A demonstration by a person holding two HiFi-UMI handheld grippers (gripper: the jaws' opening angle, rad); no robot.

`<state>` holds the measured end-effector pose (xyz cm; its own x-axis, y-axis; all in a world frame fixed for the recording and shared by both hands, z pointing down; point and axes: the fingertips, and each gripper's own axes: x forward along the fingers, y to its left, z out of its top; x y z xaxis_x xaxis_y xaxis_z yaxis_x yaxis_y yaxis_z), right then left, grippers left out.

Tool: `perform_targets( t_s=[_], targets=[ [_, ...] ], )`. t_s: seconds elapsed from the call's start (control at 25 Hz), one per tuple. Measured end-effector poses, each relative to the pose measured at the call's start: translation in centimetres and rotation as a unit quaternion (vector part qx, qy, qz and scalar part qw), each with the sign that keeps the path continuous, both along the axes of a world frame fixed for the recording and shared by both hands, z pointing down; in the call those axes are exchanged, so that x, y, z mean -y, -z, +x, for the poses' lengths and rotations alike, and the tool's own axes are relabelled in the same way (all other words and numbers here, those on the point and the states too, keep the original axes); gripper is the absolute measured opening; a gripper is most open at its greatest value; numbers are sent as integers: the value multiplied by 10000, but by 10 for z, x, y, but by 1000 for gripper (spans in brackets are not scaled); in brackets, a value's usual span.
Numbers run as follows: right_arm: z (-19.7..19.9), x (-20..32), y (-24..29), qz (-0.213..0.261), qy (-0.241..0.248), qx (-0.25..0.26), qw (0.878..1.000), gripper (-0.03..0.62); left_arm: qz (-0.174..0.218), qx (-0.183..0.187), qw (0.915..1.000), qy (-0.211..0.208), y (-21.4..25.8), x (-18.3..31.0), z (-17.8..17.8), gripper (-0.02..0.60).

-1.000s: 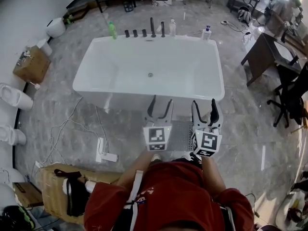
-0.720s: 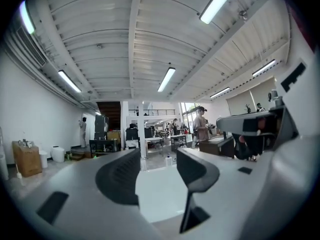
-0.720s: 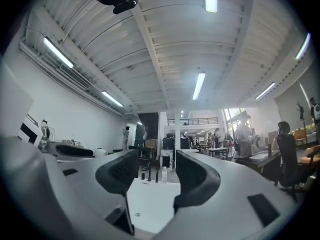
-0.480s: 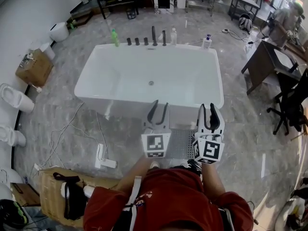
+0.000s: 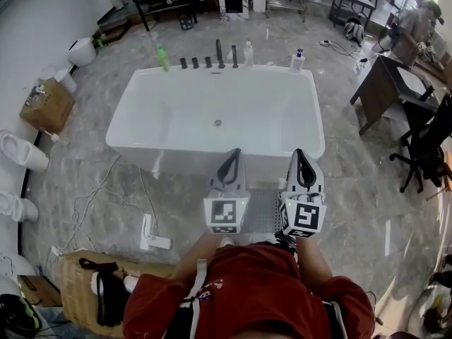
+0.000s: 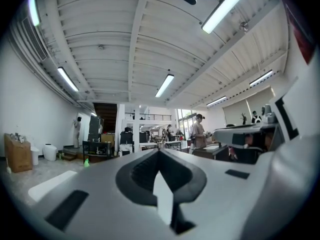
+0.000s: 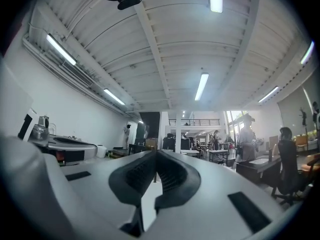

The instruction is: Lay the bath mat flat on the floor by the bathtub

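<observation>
A grey textured bath mat (image 5: 264, 210) lies on the marble floor against the near side of the white bathtub (image 5: 141, 129); my grippers and body hide part of it. Both grippers hang side by side above the mat and point level toward the tub. The left gripper (image 5: 235, 152) (image 6: 159, 152) has just been closing and is shut with nothing between its pads. The right gripper (image 5: 298, 152) (image 7: 156, 153) has also just been closing and is shut, empty as well. Both gripper views look out over the room, not at the mat.
Faucet fittings (image 5: 220, 52), a green bottle (image 5: 162, 54) and white bottles (image 5: 248, 51) line the tub's far rim. A power strip (image 5: 157, 240) with cables lies on the floor at left. Toilets (image 5: 21, 150) and a cardboard box (image 5: 48, 104) stand left; a desk (image 5: 395, 83) right.
Both grippers' jaws went from wide open to shut, with nothing in them. Both grippers rose a little above the mat.
</observation>
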<state>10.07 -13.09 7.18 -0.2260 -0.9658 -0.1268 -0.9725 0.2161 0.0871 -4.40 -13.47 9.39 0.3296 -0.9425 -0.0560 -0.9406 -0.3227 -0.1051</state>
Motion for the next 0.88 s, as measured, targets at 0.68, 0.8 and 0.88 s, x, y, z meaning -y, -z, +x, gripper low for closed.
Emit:
perform_targets(
  t_s=[0.68, 0.8, 0.88],
  targets=[
    [6, 7, -11, -216, -137, -339, 9991, 12, -67, -119, 9999, 55, -12, 4, 2, 14],
    [9, 8, -12, -203, -234, -499, 9983, 12, -81, -103, 9999, 96, -13, 4, -1, 14],
    [12, 9, -12, -205, -270, -558, 9979, 12, -74, -100, 9999, 115, -13, 5, 0, 14]
  ],
)
